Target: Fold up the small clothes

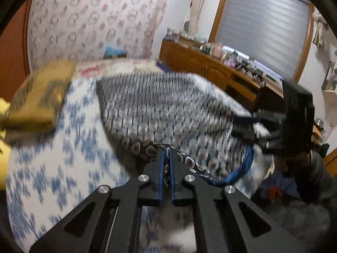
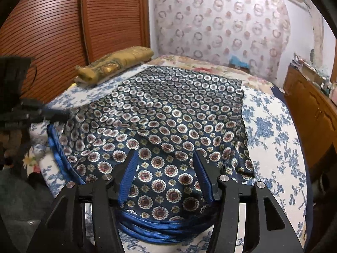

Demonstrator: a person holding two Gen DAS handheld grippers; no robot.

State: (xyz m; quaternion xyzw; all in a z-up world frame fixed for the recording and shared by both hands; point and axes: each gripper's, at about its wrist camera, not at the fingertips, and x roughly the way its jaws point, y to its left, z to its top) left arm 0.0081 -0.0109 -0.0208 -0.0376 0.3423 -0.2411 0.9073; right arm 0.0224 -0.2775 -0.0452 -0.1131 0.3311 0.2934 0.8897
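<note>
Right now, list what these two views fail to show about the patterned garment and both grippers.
- Left wrist view: motion blur smears the patterned garment and the right gripper, so its opening is unreadable there.
- Right wrist view: the left gripper is blurred at the frame's left side; its grip is unclear there.
- Right wrist view: the right gripper covers part of the garment's blue trim.

Quick count: one dark medallion-print garment (image 2: 172, 113) with blue trim, spread ahead of and under the right gripper's fingers (image 2: 130, 168). One folded gold-coloured cloth (image 2: 118, 63) further off, up and to the left of those fingers. Two grippers total, left gripper (image 1: 167, 154) and right gripper (image 2: 166, 158), two fingers each. One bed (image 2: 271, 130) in blue floral sheet.
</note>
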